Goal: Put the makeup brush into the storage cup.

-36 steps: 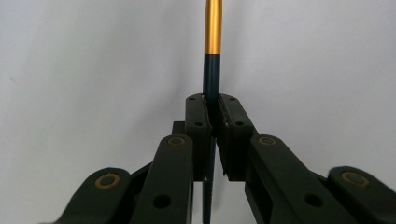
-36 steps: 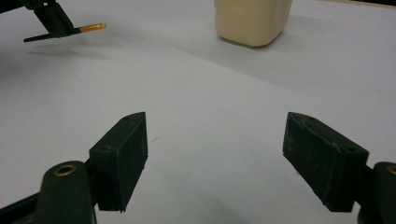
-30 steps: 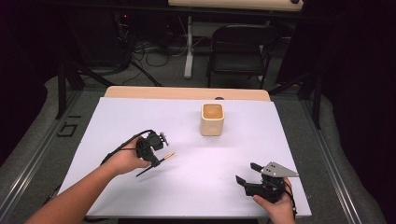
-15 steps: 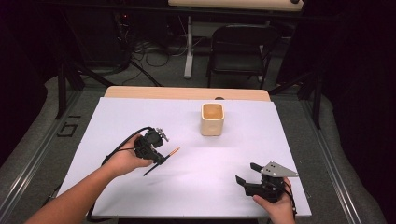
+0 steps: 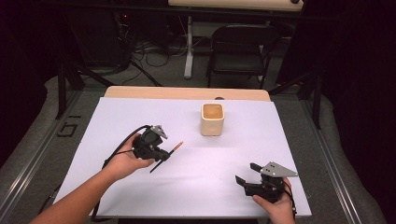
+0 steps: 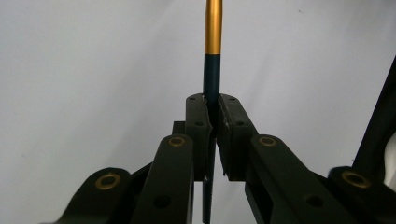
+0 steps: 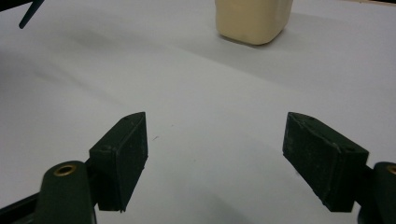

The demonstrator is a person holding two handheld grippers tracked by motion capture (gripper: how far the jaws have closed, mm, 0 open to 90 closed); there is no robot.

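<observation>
A cream cup [image 5: 212, 119] stands alone toward the far middle of the white table [image 5: 116, 116], well apart from both hands; a black chair [image 5: 239, 51] sits beyond the far edge. Bare tabletop lies between the cup and the pen [image 5: 168, 155], which the left gripper [image 5: 159, 150] pinches between its pressed-together jaws, lifted off the surface at a slant. The left gripper view shows the pen [image 6: 213, 60] close up: dark shaft, gold end, clamped between the pads. The right gripper [image 5: 246, 173] sits near the right front corner, jaws spread wide on nothing; its own view shows the cup [image 7: 253, 18] ahead.
</observation>
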